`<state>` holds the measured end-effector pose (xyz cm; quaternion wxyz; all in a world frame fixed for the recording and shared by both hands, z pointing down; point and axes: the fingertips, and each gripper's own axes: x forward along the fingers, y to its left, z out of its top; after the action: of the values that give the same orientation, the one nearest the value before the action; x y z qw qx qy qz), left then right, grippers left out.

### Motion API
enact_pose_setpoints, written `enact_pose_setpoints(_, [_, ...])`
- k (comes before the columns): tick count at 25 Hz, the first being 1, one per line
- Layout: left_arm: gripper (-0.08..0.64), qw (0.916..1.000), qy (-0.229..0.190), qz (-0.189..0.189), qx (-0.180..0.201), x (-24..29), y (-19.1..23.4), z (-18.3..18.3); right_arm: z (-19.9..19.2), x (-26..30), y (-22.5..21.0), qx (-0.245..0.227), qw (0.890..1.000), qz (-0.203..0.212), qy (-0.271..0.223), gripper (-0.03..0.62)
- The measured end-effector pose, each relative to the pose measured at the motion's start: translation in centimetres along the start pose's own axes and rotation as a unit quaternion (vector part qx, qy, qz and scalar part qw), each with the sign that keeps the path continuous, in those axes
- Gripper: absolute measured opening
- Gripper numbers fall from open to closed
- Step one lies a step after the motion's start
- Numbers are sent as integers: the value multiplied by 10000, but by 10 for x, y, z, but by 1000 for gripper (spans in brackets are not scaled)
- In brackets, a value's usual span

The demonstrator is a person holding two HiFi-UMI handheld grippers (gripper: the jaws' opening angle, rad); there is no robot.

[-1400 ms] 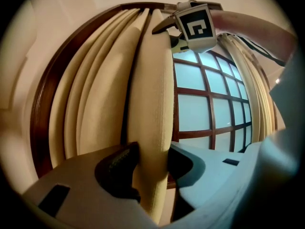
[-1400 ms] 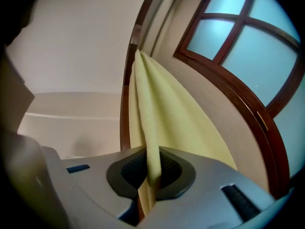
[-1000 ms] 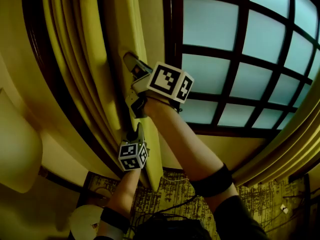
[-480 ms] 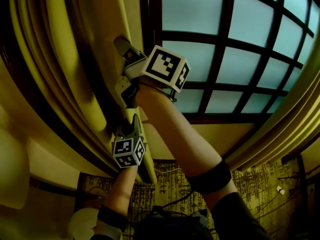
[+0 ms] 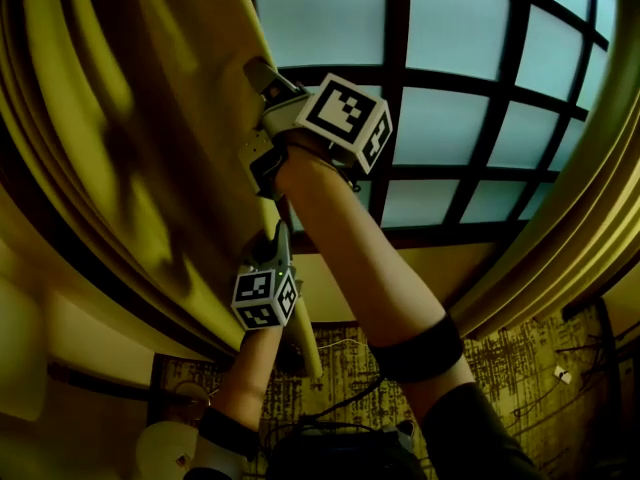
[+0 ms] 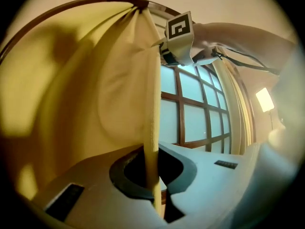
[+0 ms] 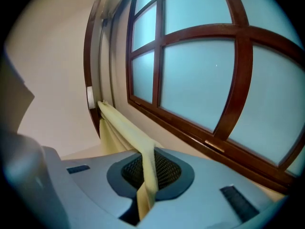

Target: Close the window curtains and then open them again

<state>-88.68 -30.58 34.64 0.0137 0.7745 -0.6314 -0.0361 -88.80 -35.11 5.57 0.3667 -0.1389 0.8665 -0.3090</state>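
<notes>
The yellow left curtain [image 5: 150,148] hangs spread over the window's left side. Both grippers hold its leading edge. My right gripper [image 5: 264,74] is the upper one, shut on the edge, with its marker cube by the window panes [image 5: 450,118]. Below it my left gripper [image 5: 283,234] is shut on the same edge. In the left gripper view the curtain's hem [image 6: 152,128] runs straight up from the closed left gripper [image 6: 153,166] to the right gripper's cube [image 6: 179,28]. In the right gripper view a folded strip of curtain [image 7: 128,130] is pinched in the right gripper [image 7: 147,168].
The dark wooden window frame [image 5: 395,118] divides the frosted panes. The right curtain [image 5: 575,218] hangs bunched at the window's right side. A patterned carpet [image 5: 520,378] lies below, with a round white object [image 5: 165,448] at bottom left. A lit lamp [image 6: 264,99] stands beyond the window.
Both grippers have moved rightward with the curtain's edge. The curtain now spreads wider and covers the window's left frame post, which was bare before.
</notes>
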Motion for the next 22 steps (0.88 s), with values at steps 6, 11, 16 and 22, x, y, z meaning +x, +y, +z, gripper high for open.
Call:
enact_pose_setpoints(6, [6,9995,94,-275,82,21,-69,1,69,-48,-15,-11,9993,-205,-297,11])
enact_pose_setpoints(11, [6,9982,146,-564,124,43,-134,-3,130,-94,-25,-130,9977,-320,-577,11])
enact_pose_setpoints(16, [5,9968,97,-775,194,49,-190,2,170,-131,-8,-169,9967,-281,-737,11])
enact_pose_setpoints(22, [5,9947,226,-995,143,69,-266,-7,240,-192,-21,-157,9940,-421,-999,11])
